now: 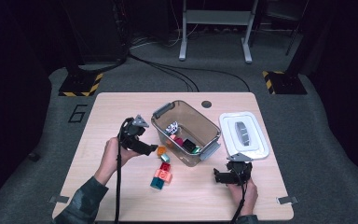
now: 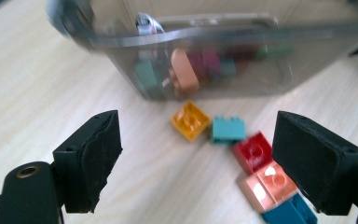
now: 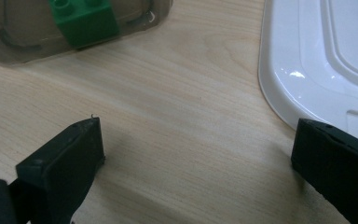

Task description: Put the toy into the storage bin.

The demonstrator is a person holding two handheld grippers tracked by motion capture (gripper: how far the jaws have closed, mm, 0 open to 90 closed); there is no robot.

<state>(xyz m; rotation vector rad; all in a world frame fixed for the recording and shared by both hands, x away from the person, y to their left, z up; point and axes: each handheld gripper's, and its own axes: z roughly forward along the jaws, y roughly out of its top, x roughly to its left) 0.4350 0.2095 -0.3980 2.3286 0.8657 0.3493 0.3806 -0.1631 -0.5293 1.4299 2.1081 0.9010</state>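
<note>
Several toy bricks (image 1: 182, 142) lie inside the clear bin (image 1: 161, 128), lid (image 1: 244, 135) beside.

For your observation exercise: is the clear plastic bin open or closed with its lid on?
Open. The bin has no cover, bricks showing inside, and its white lid lies flat on the table beside it.

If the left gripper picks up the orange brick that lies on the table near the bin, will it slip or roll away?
The orange brick looks like hard plastic with flat sides, so it probably stays stiff and will not roll. Its glossy faces might slip a little, though the left gripper has rough-looking black pads. It seems small and likely light, so a push may simply slide it toward the bin.
</note>
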